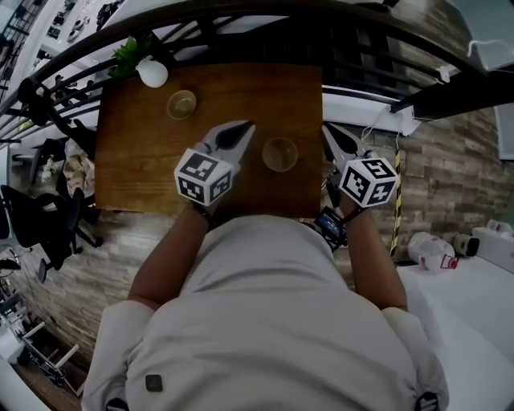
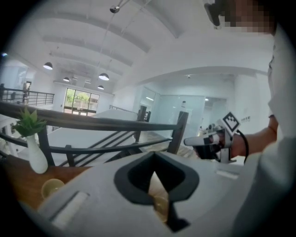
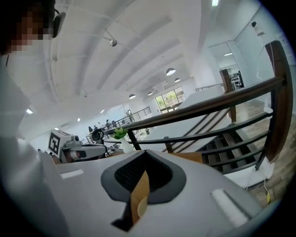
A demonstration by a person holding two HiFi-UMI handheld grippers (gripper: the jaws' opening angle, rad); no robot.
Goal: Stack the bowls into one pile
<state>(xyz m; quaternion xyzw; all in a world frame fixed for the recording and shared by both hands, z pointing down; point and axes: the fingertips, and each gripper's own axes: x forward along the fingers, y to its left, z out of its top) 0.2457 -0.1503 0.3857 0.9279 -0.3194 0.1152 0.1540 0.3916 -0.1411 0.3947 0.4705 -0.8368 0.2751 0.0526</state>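
Note:
Two pale, yellowish bowls sit on the wooden table (image 1: 144,160): one bowl (image 1: 181,104) at the far left near the vase, the other bowl (image 1: 279,154) at the middle right. My left gripper (image 1: 247,127) hangs above the table just left of the nearer bowl, jaws together and holding nothing. My right gripper (image 1: 328,130) is raised over the table's right edge, just right of that bowl, also shut and empty. In the left gripper view the far bowl (image 2: 52,187) lies low at the left, and a strip of the nearer bowl (image 2: 161,204) shows under the shut left gripper (image 2: 155,155).
A white vase with a green plant (image 1: 149,71) stands at the table's far left corner. A dark railing (image 1: 241,12) runs just behind the table, with a drop beyond it. A brick-faced wall (image 1: 450,177) is to the right.

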